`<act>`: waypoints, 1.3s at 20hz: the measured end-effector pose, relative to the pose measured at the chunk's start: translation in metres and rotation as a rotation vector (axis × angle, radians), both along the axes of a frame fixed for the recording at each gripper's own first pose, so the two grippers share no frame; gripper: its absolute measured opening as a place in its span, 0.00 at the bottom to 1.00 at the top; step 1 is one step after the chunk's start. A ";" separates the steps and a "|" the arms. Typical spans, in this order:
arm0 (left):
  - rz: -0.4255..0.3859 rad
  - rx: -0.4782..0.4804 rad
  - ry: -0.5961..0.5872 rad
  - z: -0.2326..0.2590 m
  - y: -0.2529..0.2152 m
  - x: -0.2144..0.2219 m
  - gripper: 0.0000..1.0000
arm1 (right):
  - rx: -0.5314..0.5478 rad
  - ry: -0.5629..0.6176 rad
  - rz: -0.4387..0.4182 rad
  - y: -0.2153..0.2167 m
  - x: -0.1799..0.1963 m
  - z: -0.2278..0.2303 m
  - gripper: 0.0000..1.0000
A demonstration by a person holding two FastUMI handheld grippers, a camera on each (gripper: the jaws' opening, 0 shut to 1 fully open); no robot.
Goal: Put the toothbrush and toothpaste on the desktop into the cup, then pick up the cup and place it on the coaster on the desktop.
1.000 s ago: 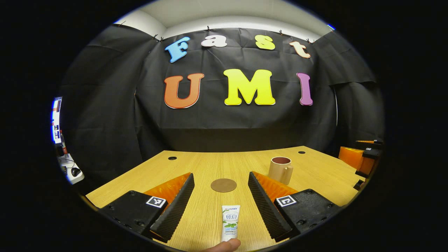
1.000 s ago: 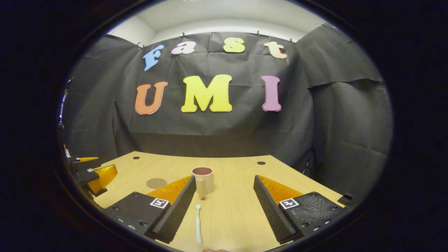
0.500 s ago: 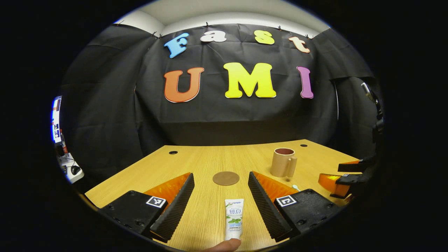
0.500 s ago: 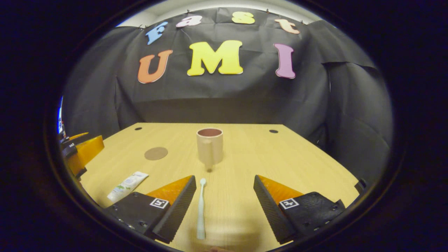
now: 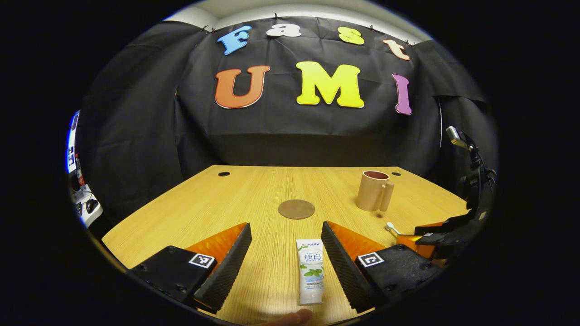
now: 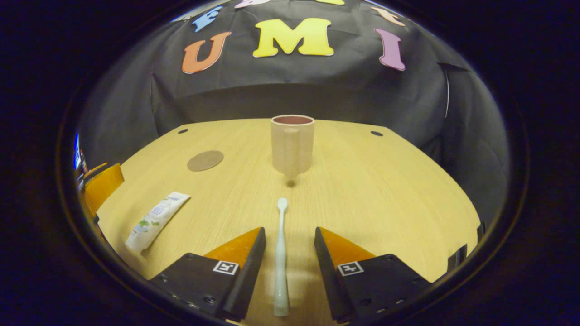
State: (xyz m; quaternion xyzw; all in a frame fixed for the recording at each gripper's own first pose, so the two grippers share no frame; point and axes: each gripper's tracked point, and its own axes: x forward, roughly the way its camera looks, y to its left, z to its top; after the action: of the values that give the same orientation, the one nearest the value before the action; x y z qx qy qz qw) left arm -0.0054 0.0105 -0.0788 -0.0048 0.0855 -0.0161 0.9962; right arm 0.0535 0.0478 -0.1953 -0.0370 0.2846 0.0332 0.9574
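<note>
A white toothpaste tube [image 5: 310, 271] lies flat on the wooden desk, between the spread fingers of my left gripper [image 5: 285, 226], which is open and does not touch it. The pale toothbrush [image 6: 281, 253] lies lengthwise between the fingers of my right gripper [image 6: 289, 232], head pointing at the cup; the jaws stand a little apart from it on both sides, so it is open. The beige cup [image 6: 292, 145] stands upright beyond the brush, handle toward me. The round brown coaster [image 5: 296, 209] lies flat ahead of the left gripper. The tube [image 6: 156, 220] also shows at the left in the right gripper view.
The cup [image 5: 374, 191] stands right of the coaster, with the toothbrush head [image 5: 389, 227] and the right gripper [image 5: 435, 235] below it. The left gripper's orange side [image 6: 102, 185] shows at the desk's left edge. A fingertip [image 5: 290, 317] shows near the tube's end.
Both grippers have tipped down and come closer to the desk. The right gripper's fingers have narrowed around the toothbrush. The left gripper has slid forward along the tube.
</note>
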 end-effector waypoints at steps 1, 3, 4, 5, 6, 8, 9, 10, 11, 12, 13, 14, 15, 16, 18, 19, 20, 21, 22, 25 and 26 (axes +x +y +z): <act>0.001 0.005 0.005 -0.002 0.001 0.000 0.98 | 0.009 -0.013 -0.001 0.002 0.002 0.005 0.57; 0.002 0.026 0.017 -0.004 0.002 -0.001 0.99 | 0.003 0.010 0.002 0.004 0.001 0.002 0.43; 0.001 0.031 0.026 -0.006 0.002 -0.001 0.98 | 0.011 0.016 0.005 0.007 0.002 0.002 0.36; -0.003 0.031 0.035 -0.008 0.002 -0.001 0.98 | 0.021 0.021 0.006 0.007 0.001 0.002 0.28; -0.010 0.026 0.047 -0.011 0.000 -0.001 0.99 | 0.024 0.023 0.009 0.007 0.002 0.002 0.26; -0.025 0.020 0.076 -0.014 -0.002 -0.001 0.99 | 0.021 0.027 0.019 0.006 0.002 0.000 0.25; -0.032 0.021 0.090 -0.017 -0.005 -0.001 0.99 | 0.027 0.029 0.016 0.006 0.002 -0.001 0.23; -0.036 0.024 0.105 -0.020 -0.008 -0.002 0.98 | 0.046 0.031 0.009 0.006 0.003 0.000 0.20; -0.038 0.025 0.116 -0.023 -0.010 -0.001 0.99 | 0.038 0.037 0.021 0.007 0.002 0.000 0.05; -0.039 0.024 0.129 -0.025 -0.012 -0.001 0.99 | 0.027 0.035 0.033 0.005 0.002 -0.001 0.05; -0.040 0.020 0.144 -0.027 -0.012 -0.001 0.99 | 0.035 0.034 0.033 0.005 0.002 0.000 0.05; -0.041 0.016 0.162 -0.031 -0.014 -0.002 0.99 | 0.042 0.034 0.037 0.005 0.001 0.000 0.05; -0.044 0.010 0.186 -0.035 -0.018 -0.002 0.99 | 0.053 0.029 0.040 0.005 0.001 0.001 0.05; -0.053 0.002 0.210 -0.039 -0.021 -0.001 0.99 | 0.071 0.029 0.052 0.007 -0.001 0.001 0.04; -0.081 -0.028 0.288 -0.052 -0.031 0.000 0.98 | 0.088 0.013 0.063 0.005 -0.003 0.003 0.05; -0.095 -0.037 0.338 -0.061 -0.036 0.000 0.97 | 0.097 -0.001 0.060 0.003 -0.004 0.006 0.05; -0.098 -0.036 0.380 -0.068 -0.037 0.001 0.96 | 0.099 -0.009 0.064 0.000 -0.006 0.007 0.05; -0.096 -0.030 0.408 -0.073 -0.034 0.003 0.93 | 0.105 -0.018 0.071 0.000 -0.007 0.009 0.05; -0.087 -0.020 0.437 -0.077 -0.031 0.005 0.89 | 0.110 -0.026 0.074 -0.002 -0.009 0.011 0.05; -0.098 0.018 0.465 -0.080 -0.034 0.005 0.81 | 0.137 -0.049 0.096 -0.002 -0.011 0.017 0.05; -0.090 0.033 0.478 -0.083 -0.034 0.006 0.78 | 0.145 -0.058 0.106 -0.001 -0.013 0.019 0.05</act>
State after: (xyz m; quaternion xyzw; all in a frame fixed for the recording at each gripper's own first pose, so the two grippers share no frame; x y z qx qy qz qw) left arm 0.0004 -0.0240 -0.1617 0.0114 0.3190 -0.0577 0.9459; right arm 0.0406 0.0466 -0.1765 0.0163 0.2513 0.1032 0.9623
